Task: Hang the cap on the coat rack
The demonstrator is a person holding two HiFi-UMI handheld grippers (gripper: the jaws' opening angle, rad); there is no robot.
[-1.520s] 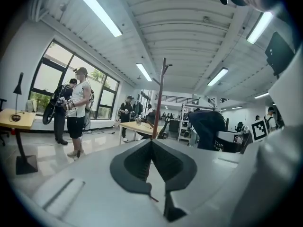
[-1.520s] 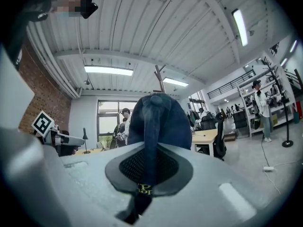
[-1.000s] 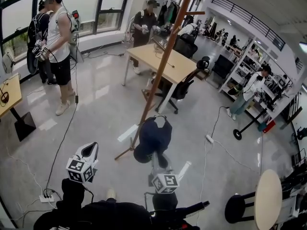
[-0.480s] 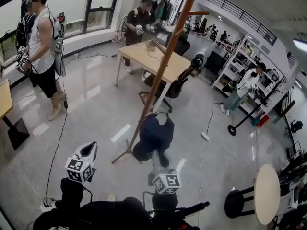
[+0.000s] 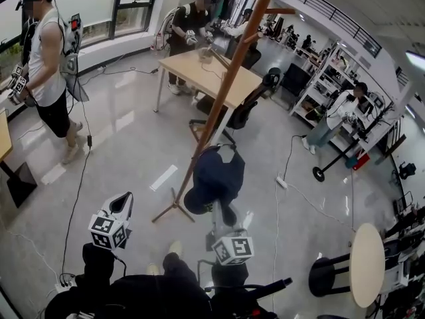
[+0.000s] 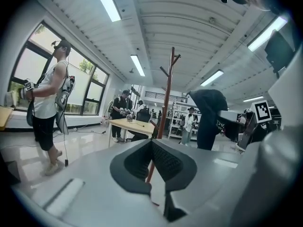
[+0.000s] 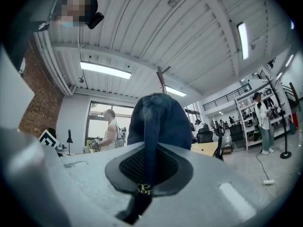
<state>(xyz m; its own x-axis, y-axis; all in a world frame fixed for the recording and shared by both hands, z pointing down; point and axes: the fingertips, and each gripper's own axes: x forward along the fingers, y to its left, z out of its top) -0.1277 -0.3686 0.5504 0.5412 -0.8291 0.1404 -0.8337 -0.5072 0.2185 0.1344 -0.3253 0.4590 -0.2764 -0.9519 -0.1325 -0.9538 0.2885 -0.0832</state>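
The coat rack (image 5: 222, 102) is a tall brown wooden pole with short pegs near its top, leaning across the middle of the head view. It also shows as the pole (image 6: 166, 93) in the left gripper view. A dark navy cap (image 5: 216, 178) hangs just right of the rack's lower part. My right gripper (image 5: 220, 210) is shut on it from below. In the right gripper view a strip of the cap (image 7: 158, 119) runs down between the pads of the right gripper (image 7: 147, 162). My left gripper (image 5: 123, 205) is off to the left, apart from the rack. The left gripper (image 6: 151, 143) is shut on nothing.
A wooden table (image 5: 199, 75) and a black office chair (image 5: 242, 115) stand behind the rack. One person (image 5: 46, 65) walks at the left and another person (image 5: 189, 25) stands by the table. Cables and a power strip (image 5: 282, 183) lie on the floor. A round table (image 5: 367, 264) is at the right.
The rack and table have drawn a little nearer in the head view. The cap, still in my right gripper, sits slightly higher. The person at the left has shifted further left.
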